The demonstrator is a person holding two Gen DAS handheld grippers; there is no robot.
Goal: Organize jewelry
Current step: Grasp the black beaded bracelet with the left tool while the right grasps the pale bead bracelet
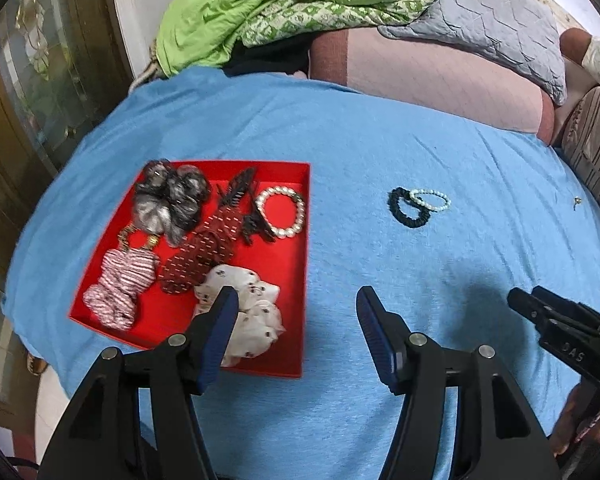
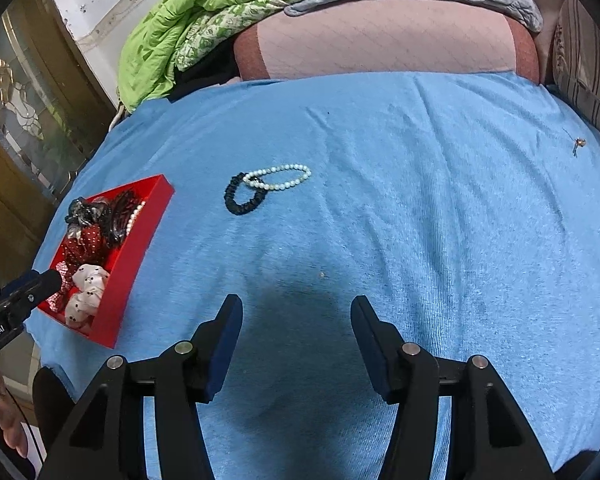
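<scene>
A red tray [image 1: 306, 216] [image 2: 140, 236] lies on the blue cloth at the left. It holds several scrunchies, a black claw clip [image 1: 238, 190] and a large pearl bracelet [image 1: 284, 212]. Out on the cloth a small pearl bracelet [image 1: 430, 199] [image 2: 280, 176] overlaps a black hair tie [image 1: 406, 208] [image 2: 242, 198]. My left gripper [image 1: 296, 312] is open and empty, its left finger over the white scrunchie [image 1: 252, 312]. My right gripper [image 2: 296, 320] is open and empty above bare cloth, well short of the bracelet. It also shows in the left wrist view [image 1: 560, 320].
A small metal earring-like piece [image 1: 577, 201] [image 2: 578, 144] lies far right on the cloth. Behind are a pink cushion [image 1: 420, 76], a green quilt [image 1: 260, 4] and a grey pillow [image 1: 500, 20]. A glass cabinet door [image 2: 16, 92] stands at the left.
</scene>
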